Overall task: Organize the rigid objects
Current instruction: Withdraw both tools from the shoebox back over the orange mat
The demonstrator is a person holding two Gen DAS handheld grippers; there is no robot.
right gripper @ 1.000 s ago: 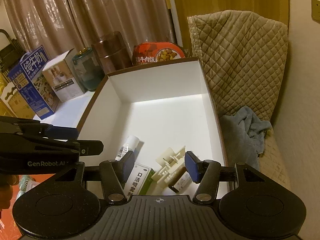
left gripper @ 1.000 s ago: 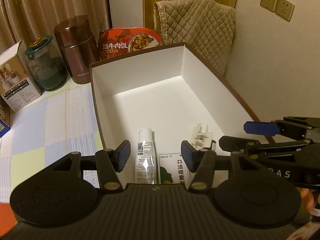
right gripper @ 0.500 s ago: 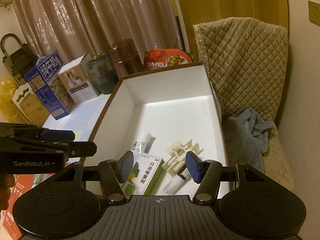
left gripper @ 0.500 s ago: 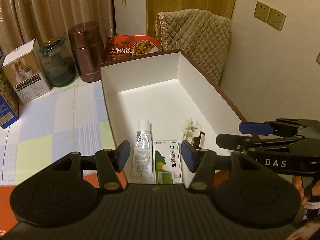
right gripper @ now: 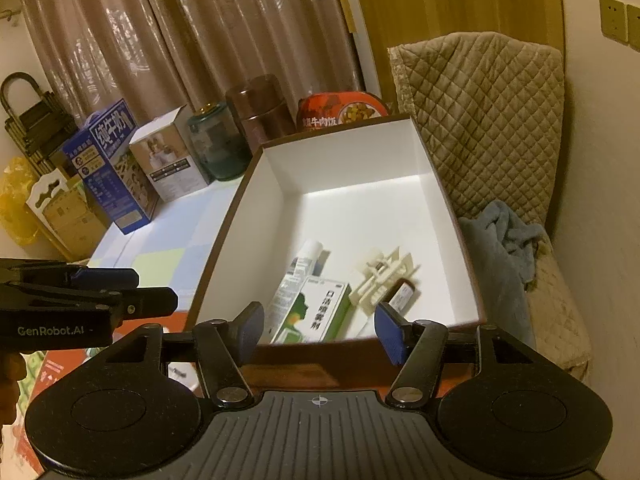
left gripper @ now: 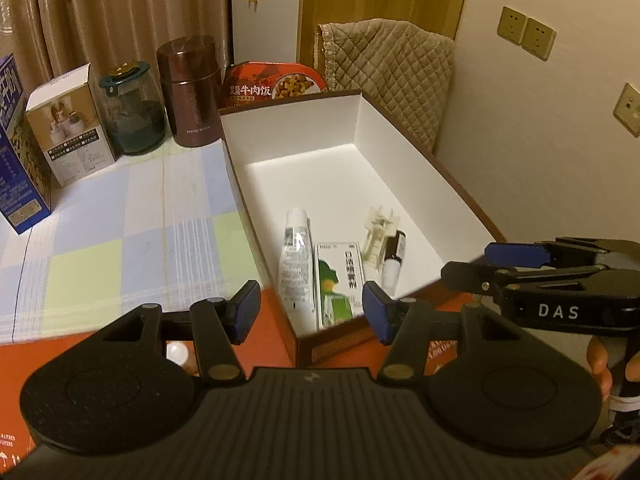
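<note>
Inside the white-walled cardboard box [left gripper: 360, 132], mid-frame, lie a glossy tube [left gripper: 295, 256], a flat green-and-white carton [left gripper: 340, 280], a ribbed cream plastic piece [left gripper: 378, 236] and a small dark vial [left gripper: 394, 254]. My left gripper [left gripper: 310, 312] tilts downward before the box's near rim, parted and empty. My right gripper [right gripper: 320, 330], empty too, has just been spreading wider.
</note>
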